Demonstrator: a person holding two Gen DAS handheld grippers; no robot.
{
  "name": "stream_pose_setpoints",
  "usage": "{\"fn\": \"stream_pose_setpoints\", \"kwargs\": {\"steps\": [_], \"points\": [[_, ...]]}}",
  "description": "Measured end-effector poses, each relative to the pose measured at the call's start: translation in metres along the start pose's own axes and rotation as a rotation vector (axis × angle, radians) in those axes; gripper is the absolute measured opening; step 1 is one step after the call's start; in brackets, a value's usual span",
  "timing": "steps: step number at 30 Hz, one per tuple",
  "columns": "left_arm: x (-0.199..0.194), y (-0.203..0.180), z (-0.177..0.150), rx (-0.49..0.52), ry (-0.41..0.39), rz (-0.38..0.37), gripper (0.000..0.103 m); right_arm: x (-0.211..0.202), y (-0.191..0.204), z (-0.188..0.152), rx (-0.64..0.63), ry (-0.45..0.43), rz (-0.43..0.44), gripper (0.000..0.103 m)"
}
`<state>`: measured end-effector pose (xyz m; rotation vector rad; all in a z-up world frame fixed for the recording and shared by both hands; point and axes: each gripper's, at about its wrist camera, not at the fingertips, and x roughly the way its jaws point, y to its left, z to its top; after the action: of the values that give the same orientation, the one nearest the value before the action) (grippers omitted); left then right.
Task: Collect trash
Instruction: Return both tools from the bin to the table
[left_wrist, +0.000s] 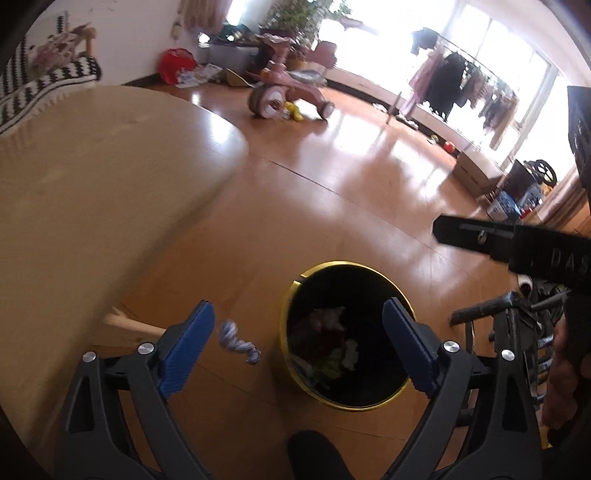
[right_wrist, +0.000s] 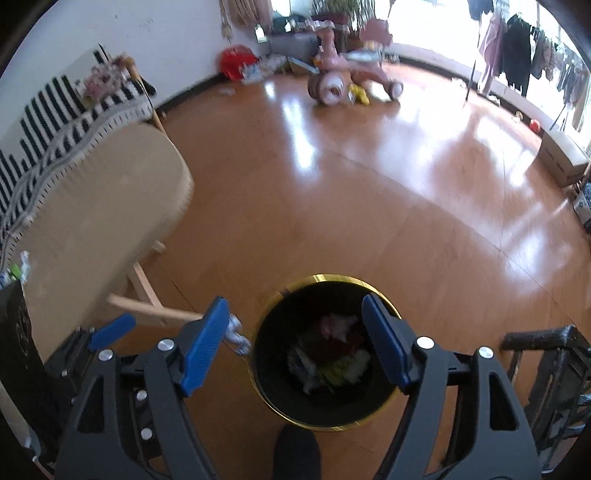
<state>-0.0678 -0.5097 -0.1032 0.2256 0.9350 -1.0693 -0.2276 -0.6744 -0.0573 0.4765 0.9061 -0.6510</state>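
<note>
a twisted white-blue scrap of trash (left_wrist: 238, 341) was blurred just left of the gold-rimmed black bin (left_wrist: 284, 317), between the left gripper's (left_wrist: 297, 347) blue pads; on floor or in air, couldn't tell. bin held crumpled waste (right_wrist: 332, 354). both left and right gripper (right_wrist: 295, 347) were spread wide, empty, over the bin. beige table (left_wrist: 92, 177) stood left, pink tricycle (left_wrist: 284, 92) far back.
</note>
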Motion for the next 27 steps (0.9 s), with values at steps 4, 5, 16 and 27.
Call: {"fn": "stream_pose_setpoints", "kwargs": {"steps": [4,5,16,27], "points": [[-0.047,0.035,0.009,-0.044,-0.072,0.041,0.091,-0.018,0.040,0.015,0.006,-0.091,0.084,0.078],[-0.063,0.047,0.012,-0.060,-0.096,0.057,0.091,-0.020,0.051,0.018,0.002,-0.100,0.104,0.080],[-0.222,0.206,-0.021,-0.258,-0.239,0.386,0.094,-0.026,0.245,0.024,-0.201,-0.130,0.289,0.084],[-0.302,0.355,-0.080,-0.435,-0.235,0.639,0.094,-0.002,0.433,-0.025,-0.458,-0.077,0.378,0.084]]}}
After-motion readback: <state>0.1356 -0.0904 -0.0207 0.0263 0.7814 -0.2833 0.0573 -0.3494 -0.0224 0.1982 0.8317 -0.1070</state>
